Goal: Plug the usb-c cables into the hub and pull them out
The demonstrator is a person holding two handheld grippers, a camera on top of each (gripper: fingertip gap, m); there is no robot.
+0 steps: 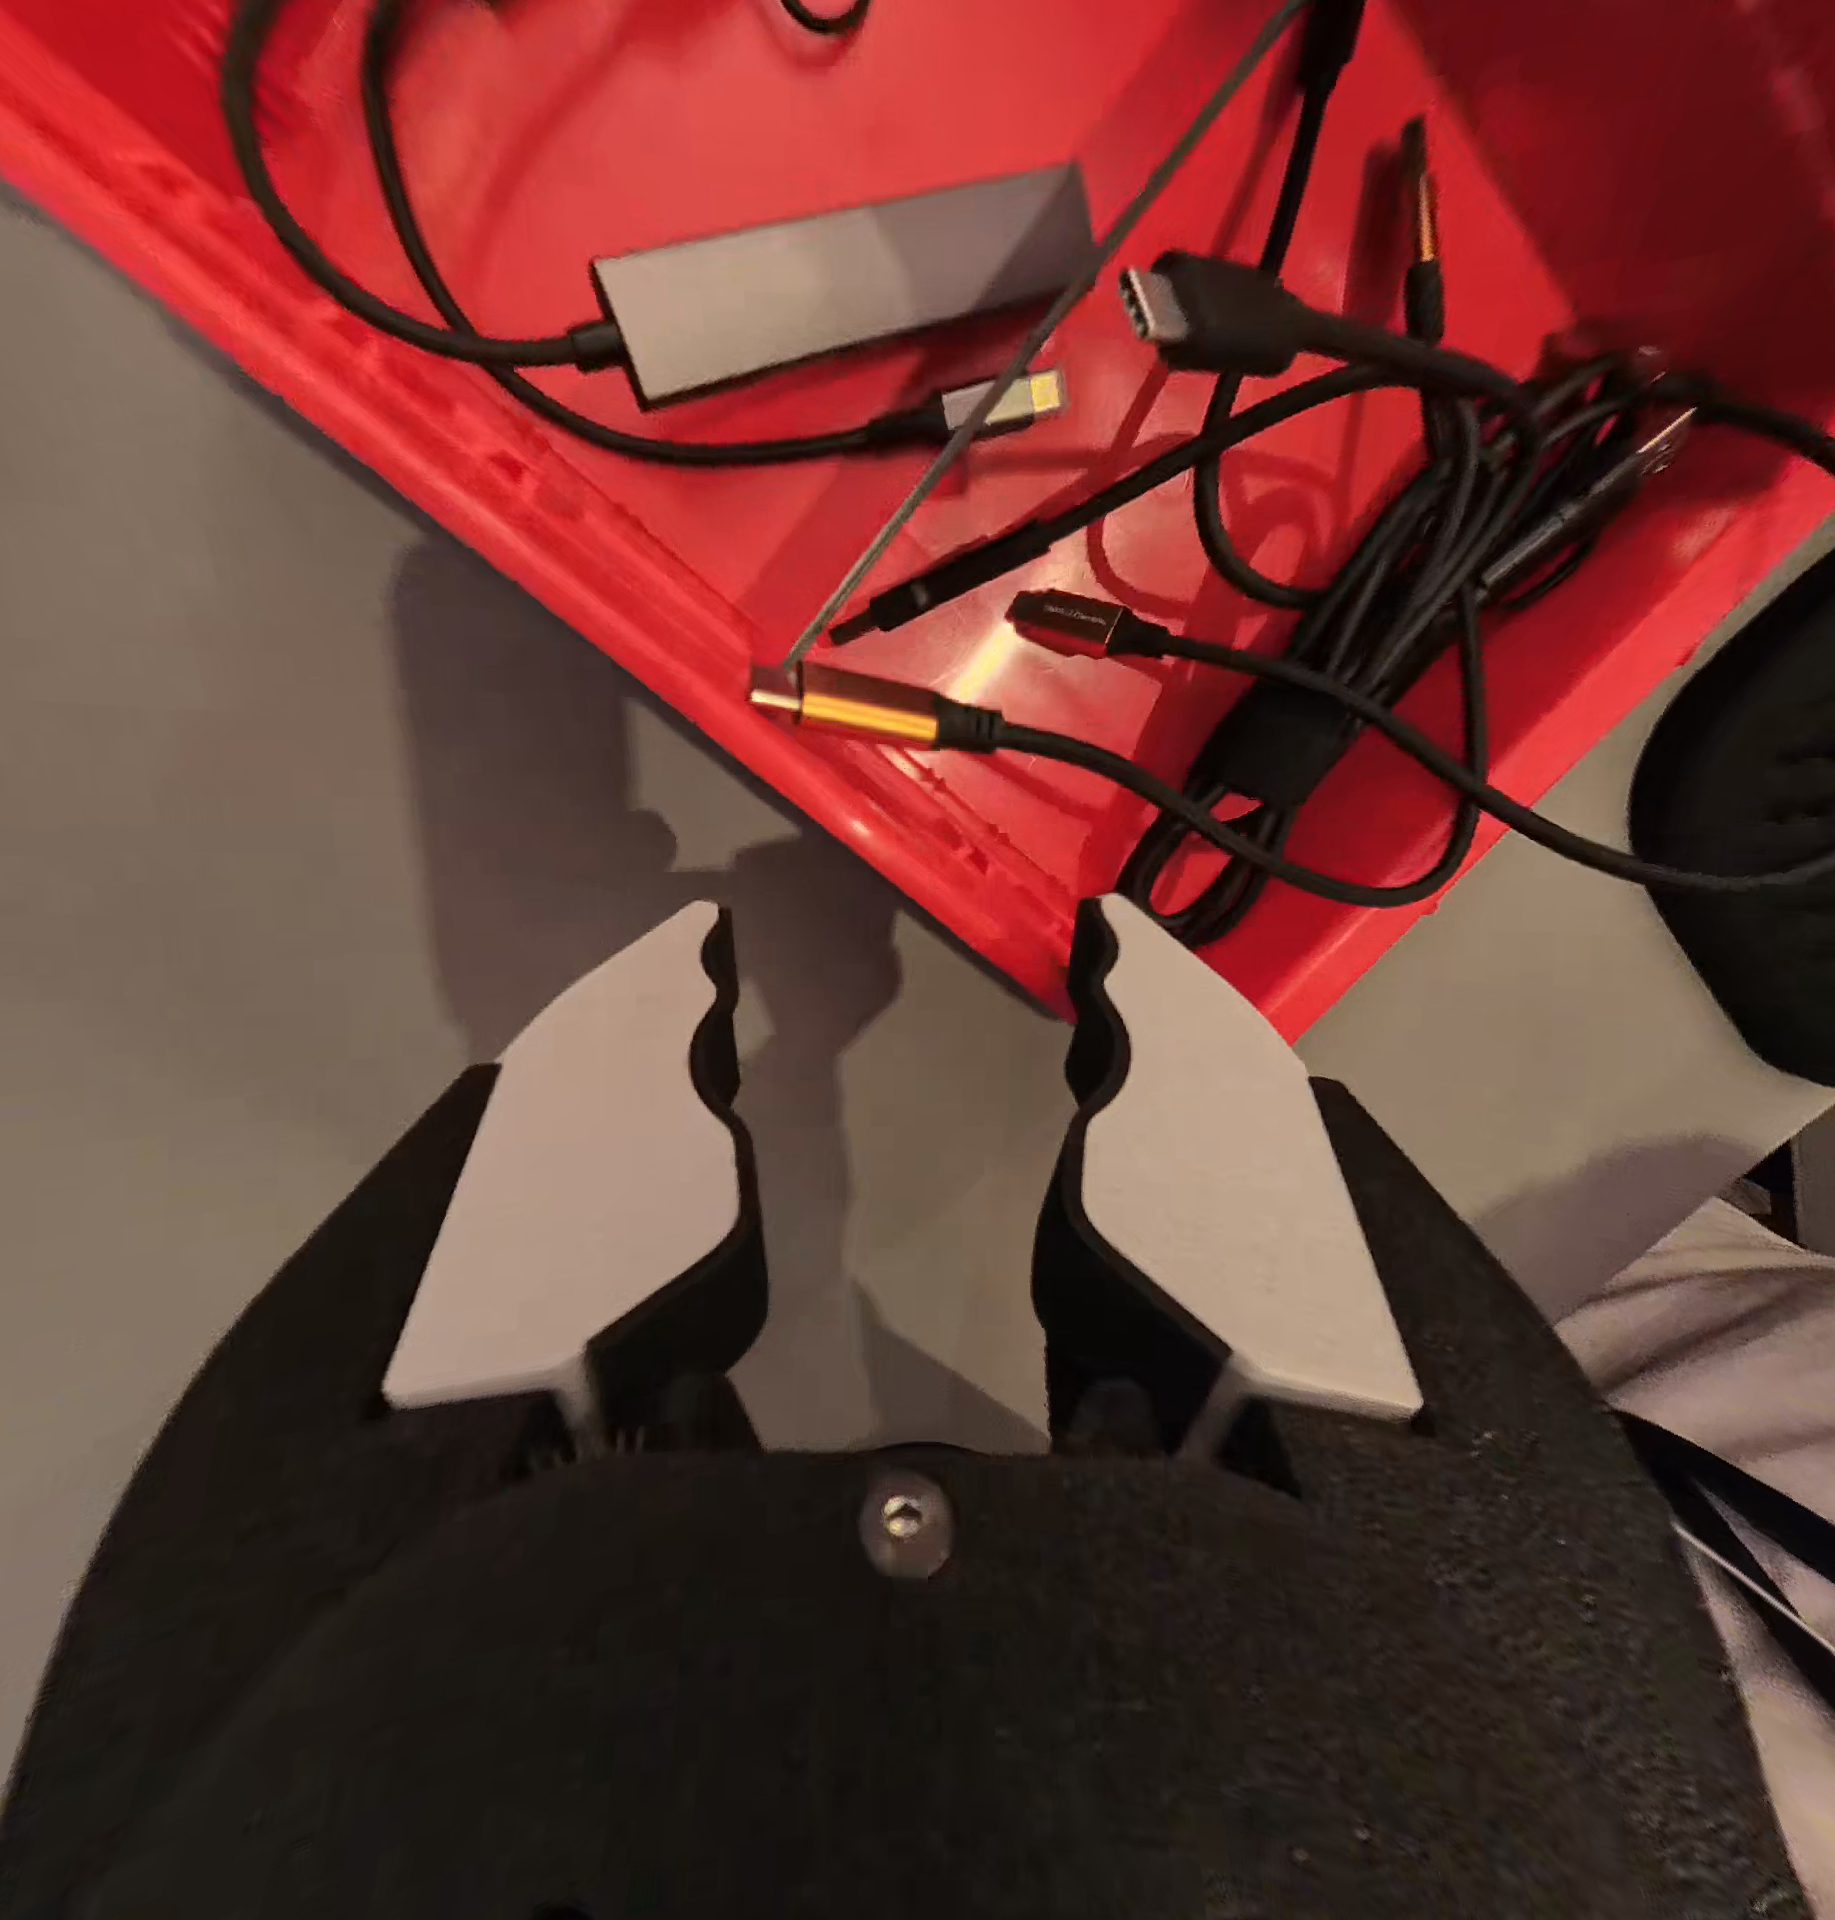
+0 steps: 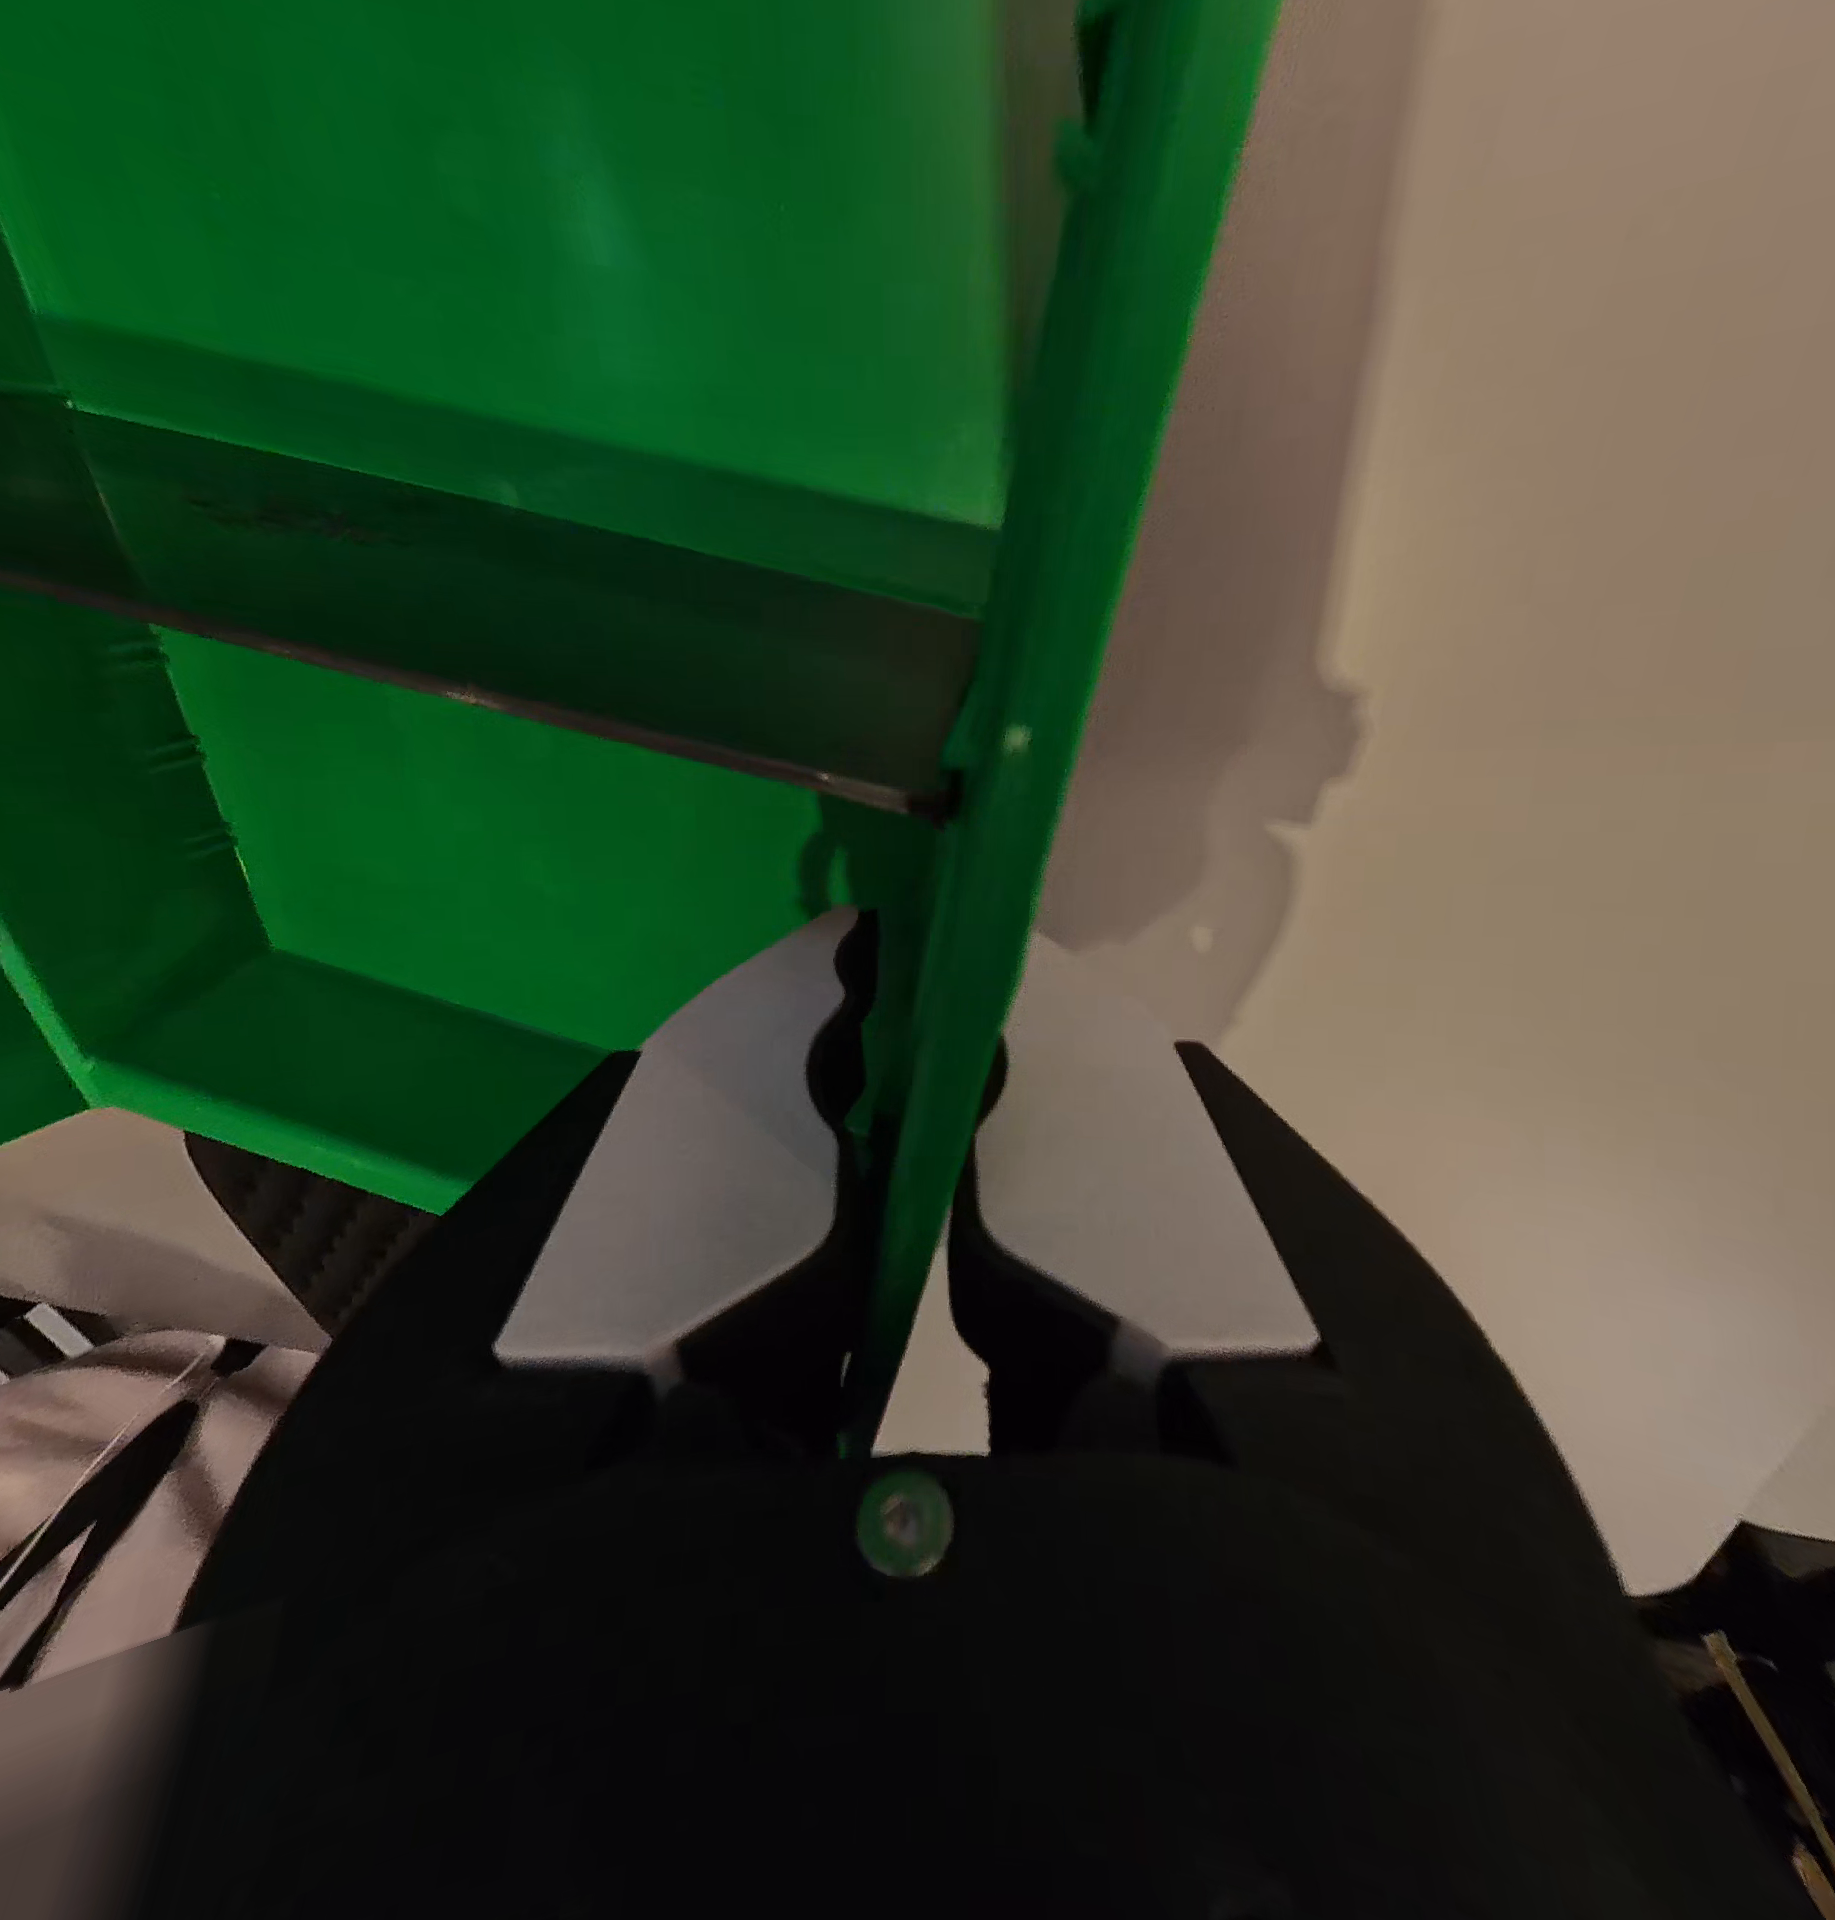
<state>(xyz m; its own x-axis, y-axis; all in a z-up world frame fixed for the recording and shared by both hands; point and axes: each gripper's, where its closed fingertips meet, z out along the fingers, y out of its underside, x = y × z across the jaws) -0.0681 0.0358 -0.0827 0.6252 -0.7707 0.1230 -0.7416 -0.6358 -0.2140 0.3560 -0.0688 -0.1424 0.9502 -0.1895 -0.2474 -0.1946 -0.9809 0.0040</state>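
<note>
A grey USB hub (image 1: 840, 281) lies in a red bin (image 1: 539, 488) with its own black lead and silver plug (image 1: 1001, 403). Loose cables lie beside it: a gold USB-C plug (image 1: 851, 707) resting against the bin's near wall, a black USB-C plug (image 1: 1193, 307), a dark red plug (image 1: 1074, 623) and a tangled black cable bundle (image 1: 1412, 582). My left gripper (image 1: 902, 914) is open and empty, over the table just outside the red bin's near corner. My right gripper (image 2: 934, 966) is shut on the side wall of a green bin (image 2: 1058, 520).
The green bin shows no contents and has a dark divider strip (image 2: 580, 717) across it. Both bins sit on a pale grey table (image 1: 217, 831). A round black object (image 1: 1765, 831) lies at the red bin's right. Grey cloth (image 1: 1744, 1351) lies past the table edge. Tip to tip, the grippers are about 45 centimetres apart. My right tips are about 40 centimetres from the gold USB-C plug (image 1: 851, 707), my left tips only 4 centimetres.
</note>
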